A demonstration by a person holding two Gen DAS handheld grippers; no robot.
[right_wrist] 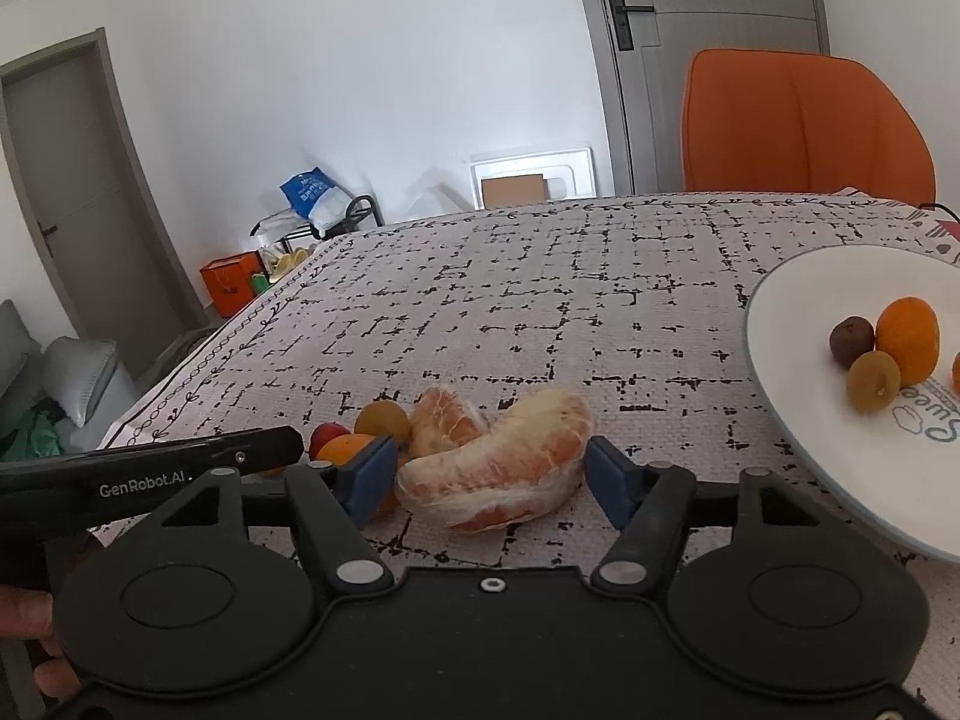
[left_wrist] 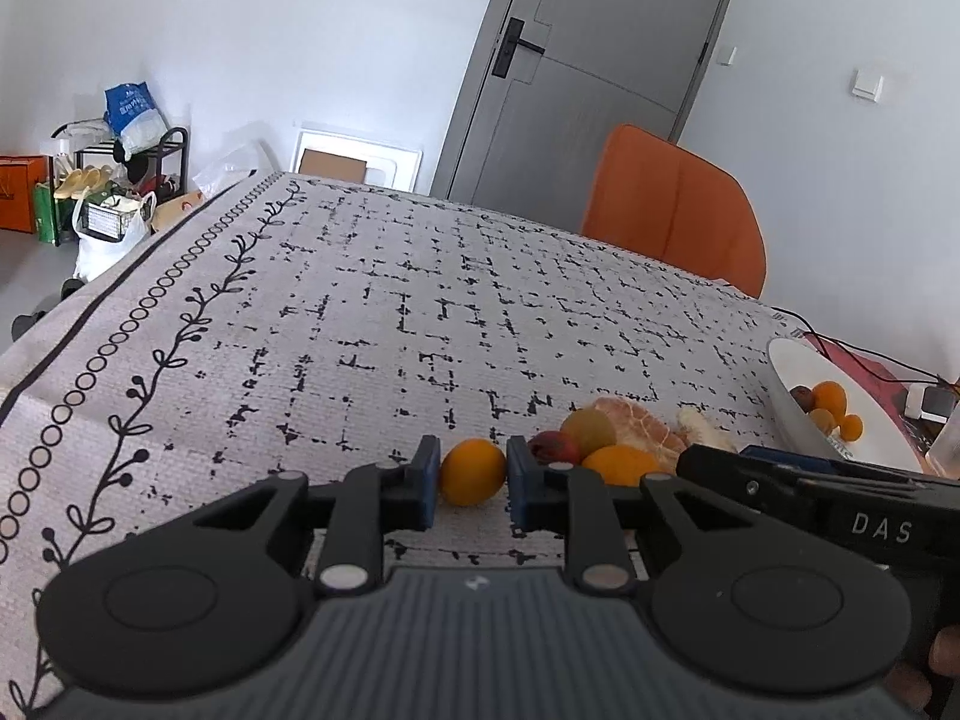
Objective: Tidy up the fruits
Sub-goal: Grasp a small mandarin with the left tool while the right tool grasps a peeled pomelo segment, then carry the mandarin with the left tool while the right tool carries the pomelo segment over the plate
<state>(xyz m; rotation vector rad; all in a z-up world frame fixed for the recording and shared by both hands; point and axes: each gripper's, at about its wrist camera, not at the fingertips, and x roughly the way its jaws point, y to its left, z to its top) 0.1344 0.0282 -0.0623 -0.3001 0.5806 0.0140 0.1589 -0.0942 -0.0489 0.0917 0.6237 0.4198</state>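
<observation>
My left gripper (left_wrist: 471,474) has its blue pads on either side of a small orange fruit (left_wrist: 472,471) on the tablecloth, touching or nearly touching it. Beside it lie a red fruit (left_wrist: 555,447), a yellow-green fruit (left_wrist: 589,431), another orange fruit (left_wrist: 621,464) and a peeled pomelo segment (left_wrist: 639,423). My right gripper (right_wrist: 489,474) is open around a large peeled pomelo segment (right_wrist: 498,474) that lies on the cloth. A second segment (right_wrist: 447,420) lies behind it. A white plate (right_wrist: 798,360) at the right holds several small fruits, among them an orange one (right_wrist: 907,339).
A patterned tablecloth (left_wrist: 360,312) covers the table. An orange chair (right_wrist: 804,126) stands at the far edge before a grey door (left_wrist: 600,60). Cables and small devices (left_wrist: 924,396) lie beyond the plate. Bags and a rack (left_wrist: 114,180) stand on the floor at the left.
</observation>
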